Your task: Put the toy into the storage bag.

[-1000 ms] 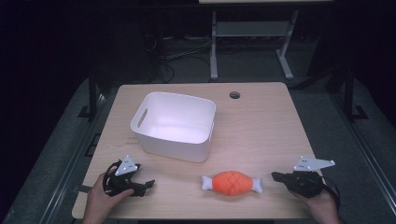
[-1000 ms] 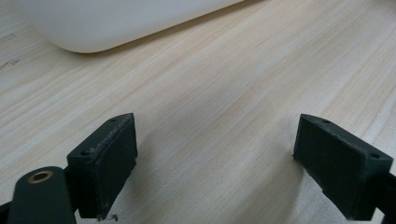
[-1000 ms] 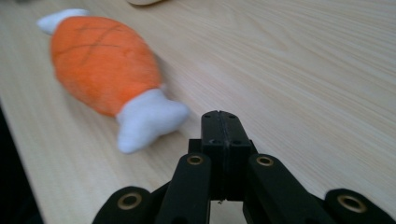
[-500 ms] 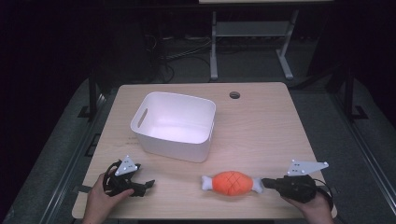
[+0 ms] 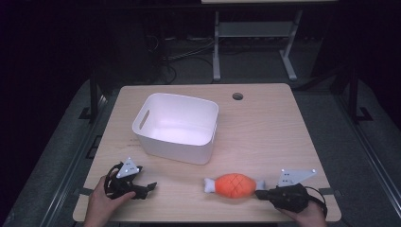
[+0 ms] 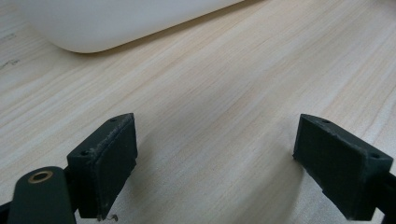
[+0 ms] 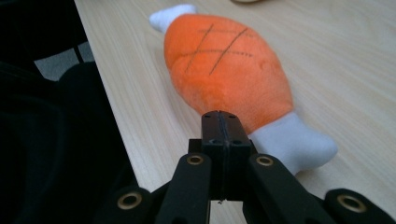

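Plush: the orange drumstick toy [image 7: 227, 74] is stuffed fabric with a stitched cross-hatch on its bulge and a white bone knob at each end.
Where it lies: flat on the wooden surface [image 5: 265, 127] near the person's edge, in front of the white plastic bin [image 5: 176, 126] and apart from it, its long axis running left to right.
Likely handling: I judge it light, soft and squashy; it should dent under a pinch and not slip, and a drop would not hurt it.
Where to grip: the white end [image 7: 294, 144] nearest the right hand is narrow enough to fit between the jaws; the fat orange middle would need a wide opening.
Right gripper [image 7: 223, 122]: its jaws are pressed together with nothing between them, the tip hovering just at the near white end, close to or touching the plush; which, I cannot tell. They must part before any grasp.
Left gripper [image 6: 224, 154]: jaws spread wide over bare wood, holding nothing, near the bin's rounded corner.
Risk: a pinch on the knob alone may let the heavier body sag and swing.
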`<action>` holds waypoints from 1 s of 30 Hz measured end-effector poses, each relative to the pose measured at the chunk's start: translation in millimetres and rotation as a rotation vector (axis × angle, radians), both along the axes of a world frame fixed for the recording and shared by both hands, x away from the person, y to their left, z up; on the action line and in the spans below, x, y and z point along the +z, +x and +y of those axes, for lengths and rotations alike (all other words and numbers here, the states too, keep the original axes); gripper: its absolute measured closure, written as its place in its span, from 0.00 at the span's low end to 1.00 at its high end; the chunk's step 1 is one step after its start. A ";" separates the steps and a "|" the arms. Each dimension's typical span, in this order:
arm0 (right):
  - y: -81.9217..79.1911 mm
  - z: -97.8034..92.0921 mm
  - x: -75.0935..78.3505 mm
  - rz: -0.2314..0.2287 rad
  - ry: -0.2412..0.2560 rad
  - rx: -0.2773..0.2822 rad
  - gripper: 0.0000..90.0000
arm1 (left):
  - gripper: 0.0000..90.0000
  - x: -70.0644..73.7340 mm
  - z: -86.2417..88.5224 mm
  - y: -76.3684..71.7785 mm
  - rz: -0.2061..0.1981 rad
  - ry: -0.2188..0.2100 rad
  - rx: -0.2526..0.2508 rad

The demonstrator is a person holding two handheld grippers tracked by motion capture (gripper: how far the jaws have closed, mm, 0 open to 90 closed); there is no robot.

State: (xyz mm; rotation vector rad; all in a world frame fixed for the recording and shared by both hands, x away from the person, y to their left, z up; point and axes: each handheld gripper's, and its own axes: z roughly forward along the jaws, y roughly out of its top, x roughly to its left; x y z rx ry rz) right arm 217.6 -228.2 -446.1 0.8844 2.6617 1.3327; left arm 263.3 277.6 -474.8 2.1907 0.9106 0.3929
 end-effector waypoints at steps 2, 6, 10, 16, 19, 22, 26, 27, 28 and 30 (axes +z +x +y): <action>0.3 0.5 -1.3 0.001 -0.010 0.000 0.99 | 0.14 0.0 0.0 0.0 0.000 0.000 0.000; 2.2 -0.3 -4.5 0.011 -0.019 -0.001 0.99 | 0.14 0.0 0.0 0.0 0.000 0.000 0.000; 4.4 -3.2 -7.1 0.013 -0.027 -0.013 0.99 | 0.14 0.0 0.0 0.0 0.000 0.000 0.000; 8.2 -6.5 -9.1 0.010 -0.036 -0.027 0.99 | 0.14 0.0 0.0 0.0 0.000 0.000 0.000; 10.9 -7.7 -9.7 0.010 -0.039 -0.034 0.99 | 0.14 0.0 0.0 0.0 0.000 0.000 0.000; 15.3 -8.5 -9.4 0.006 -0.040 -0.039 0.99 | 0.14 0.0 0.0 0.0 0.000 0.000 0.000; 20.7 -9.7 -9.1 0.001 -0.044 -0.047 0.99 | 0.14 0.0 0.0 0.0 0.000 0.000 0.000; 22.0 -10.0 -9.1 0.000 -0.042 -0.046 0.99 | 0.14 0.0 0.0 0.0 0.000 0.000 0.000; 24.3 -10.7 -8.6 0.000 -0.047 -0.051 0.99 | 0.14 0.0 0.0 0.0 0.000 0.000 0.000; 25.2 -10.8 -8.9 -0.003 -0.044 -0.053 0.99 | 0.14 0.0 0.0 0.0 0.000 0.000 0.000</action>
